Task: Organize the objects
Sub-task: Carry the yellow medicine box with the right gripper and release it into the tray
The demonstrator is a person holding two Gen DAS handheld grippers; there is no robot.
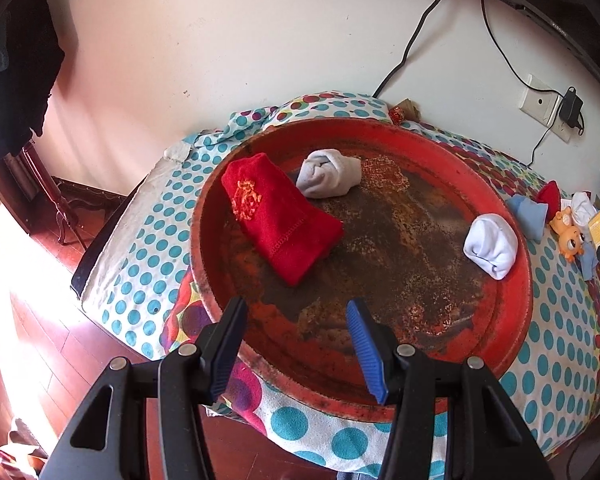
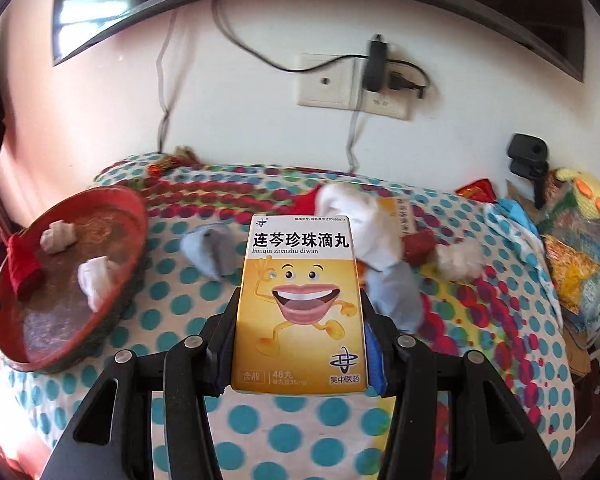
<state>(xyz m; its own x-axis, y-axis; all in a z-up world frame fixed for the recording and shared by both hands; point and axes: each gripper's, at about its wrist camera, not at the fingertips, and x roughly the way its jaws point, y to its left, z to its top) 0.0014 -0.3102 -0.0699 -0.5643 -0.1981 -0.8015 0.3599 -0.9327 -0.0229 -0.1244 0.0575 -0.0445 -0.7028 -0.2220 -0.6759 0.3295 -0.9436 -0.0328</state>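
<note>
Medicine box sits upright between the fingers of your right gripper, clamped on its two long side faces with the printed front toward the camera; its long axis runs along the fingers, and the top half projects past the fingertips. The box is held clear above the dotted cloth on the desk.

Red tray lies to the left of the box in the right wrist view, near the desk's left end. It already holds a red folded towel, a grey rolled sock and a white rolled sock. Judged from this layout, the tray is the collection point (the task names no container, so treat this as an inference).

Your left gripper hovers over the tray's near rim with its fingers moderately spread and nothing between them. It is the nearer hand to the tray, but it carries nothing.

Loose items remain on the cloth behind the box: a blue sock and a heap of white and red fabric, blurred in this view.

For the coming move, carry the box leftward toward the tray. Bare tray floor shows in front of the white rolled sock.
</note>
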